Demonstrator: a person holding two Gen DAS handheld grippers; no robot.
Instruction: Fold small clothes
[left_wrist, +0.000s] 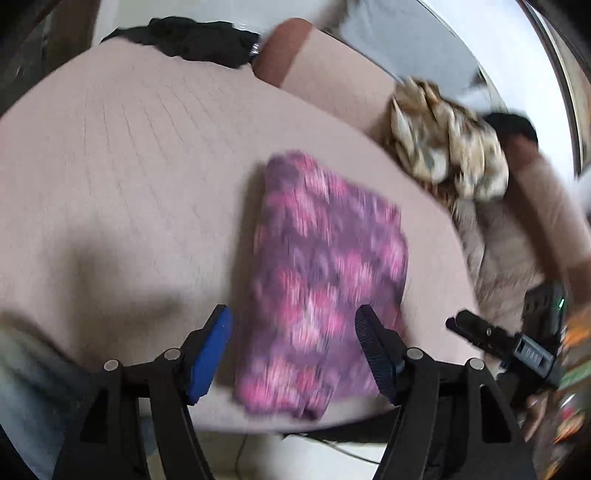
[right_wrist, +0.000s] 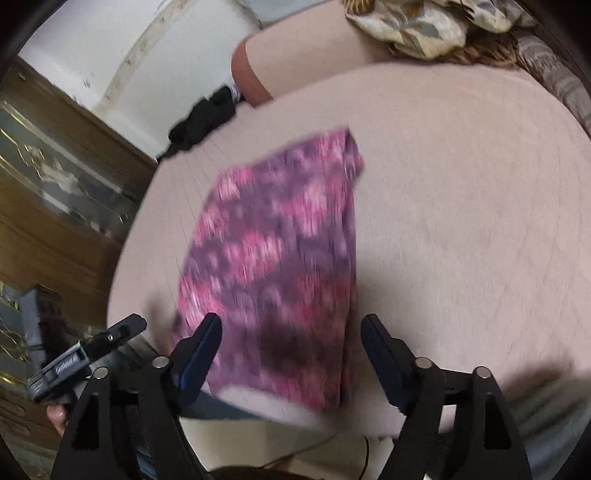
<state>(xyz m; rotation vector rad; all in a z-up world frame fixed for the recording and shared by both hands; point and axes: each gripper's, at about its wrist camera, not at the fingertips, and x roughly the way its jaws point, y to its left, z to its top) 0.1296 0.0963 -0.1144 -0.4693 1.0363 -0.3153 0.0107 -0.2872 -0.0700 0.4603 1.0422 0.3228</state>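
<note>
A folded pink and purple patterned cloth lies flat on a beige padded surface, close to its near edge. My left gripper hangs open above the cloth's near end, blue-padded jaws wide apart and holding nothing. My right gripper is also open over the cloth's near edge, with nothing between its pads. In the left wrist view one of the right gripper's fingers shows at the right. The right wrist view catches one of the left gripper's fingers at the lower left. Both views are motion-blurred.
A crumpled cream and brown patterned garment lies at the far side of the surface. A black garment sits at its far edge. A wooden cabinet with glass stands beyond. Floor shows below the near edge.
</note>
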